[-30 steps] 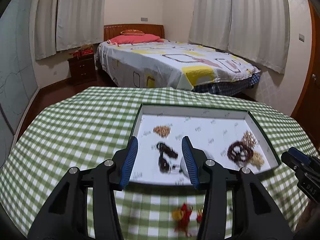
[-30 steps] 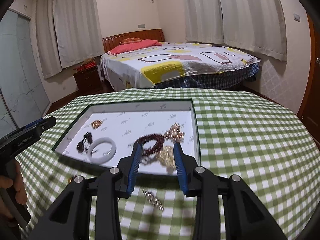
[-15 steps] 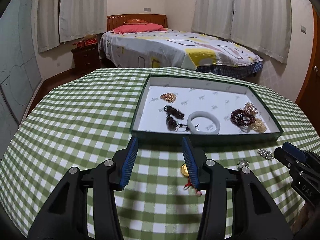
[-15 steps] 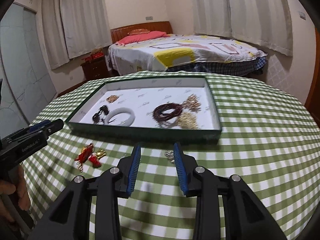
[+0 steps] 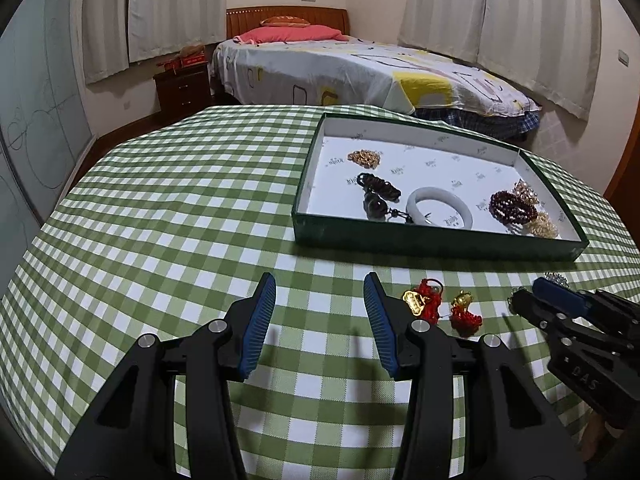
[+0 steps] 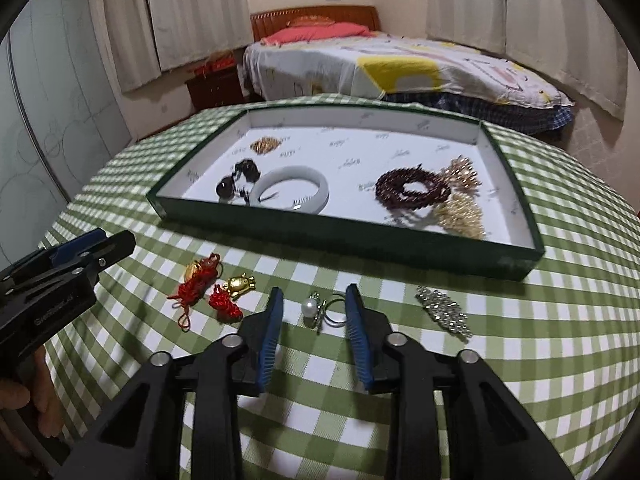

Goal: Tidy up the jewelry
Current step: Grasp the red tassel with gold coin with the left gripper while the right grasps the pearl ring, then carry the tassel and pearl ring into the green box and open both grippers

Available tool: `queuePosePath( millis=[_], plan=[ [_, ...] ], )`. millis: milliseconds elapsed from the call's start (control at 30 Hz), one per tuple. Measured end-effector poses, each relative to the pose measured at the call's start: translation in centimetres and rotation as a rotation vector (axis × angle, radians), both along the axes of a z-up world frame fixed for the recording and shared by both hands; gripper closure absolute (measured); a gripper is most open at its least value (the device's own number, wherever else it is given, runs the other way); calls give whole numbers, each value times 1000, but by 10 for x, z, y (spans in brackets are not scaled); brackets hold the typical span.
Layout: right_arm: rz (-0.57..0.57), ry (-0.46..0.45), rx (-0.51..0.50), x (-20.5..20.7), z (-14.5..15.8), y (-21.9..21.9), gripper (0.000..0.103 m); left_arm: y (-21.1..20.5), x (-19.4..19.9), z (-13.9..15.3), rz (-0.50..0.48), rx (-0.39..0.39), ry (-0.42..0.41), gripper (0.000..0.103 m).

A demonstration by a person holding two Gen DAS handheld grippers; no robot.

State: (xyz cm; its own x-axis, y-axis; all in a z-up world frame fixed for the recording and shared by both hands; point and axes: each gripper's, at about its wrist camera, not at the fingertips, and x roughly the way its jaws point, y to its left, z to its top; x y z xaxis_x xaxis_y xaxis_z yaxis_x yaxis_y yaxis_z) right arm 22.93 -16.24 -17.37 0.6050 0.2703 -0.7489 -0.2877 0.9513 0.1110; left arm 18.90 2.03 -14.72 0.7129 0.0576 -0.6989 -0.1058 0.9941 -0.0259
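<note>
Right wrist view: right gripper (image 6: 314, 306) jaws apart, empty, straddling pearl ring (image 6: 320, 309) on checked tablecloth (image 6: 520, 360), ring between the two blue pads, not yet pinched

Left wrist view: left gripper (image 5: 320, 298) also spread wide, holding nothing, hovering over bare cloth left of red-tassel gold charms (image 5: 440, 306)

Green tray (image 6: 360, 240) beyond, already holding white bangle (image 6: 294, 188), dark red bead bracelet (image 6: 412, 188), gold clusters (image 6: 460, 212), dark beads (image 6: 240, 178), small gold chain (image 6: 266, 145). Still loose on cloth: ring, charms, rhinestone strip (image 6: 442, 310)

Risks, judged from here:
- ring small and round, pearl off-centre; closing pads likely to squirt it sideways or roll it
- pads could pinch soft cloth along with ring, dragging the nearby charms
- tray front wall upright between ring and tray floor; low carry could clip it
- both tools near same patch, collision possible

Hard to make out:
- ring band partly behind right pad, orientation unclear
- pad height above cloth not readable
- tray contents motion-blurred in right view
- rhinestone strip barely visible at far right edge of left view, behind right tool
</note>
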Motion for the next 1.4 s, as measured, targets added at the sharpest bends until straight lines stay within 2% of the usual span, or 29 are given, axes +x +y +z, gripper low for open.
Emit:
queuePosePath(
  millis=[67, 133, 467, 800, 867, 933, 1033, 1100, 1400],
  plan=[
    [7, 19, -6, 2, -4, 0, 85, -3, 0, -2, -8, 2, 8, 58],
    [7, 19, -3, 1, -4, -2, 88, -7, 0, -3, -15, 2, 12, 58],
    [-25, -15, -4, -6, 5, -19, 88, -34, 4, -6, -87, 2, 31, 58],
    [-47, -18, 19, -11, 6, -33, 88, -50, 13, -20, -134, -23, 91, 59],
    [-46, -17, 21, -11, 6, -33, 88, -51, 17, -23, -138, -31, 106, 62],
    [-46, -18, 23, -11, 6, -33, 88, -50, 19, -25, -144, -42, 120, 75],
    [-47, -18, 25, -11, 6, -33, 88, -51, 19, -26, -152, -41, 118, 88],
    [-48, -18, 27, -12, 6, -33, 88, -51, 18, -26, -154, -45, 118, 92],
    [-54, -41, 35, -16, 10, -34, 88, -45, 10, -19, -153, -54, 75, 94]
  ],
)
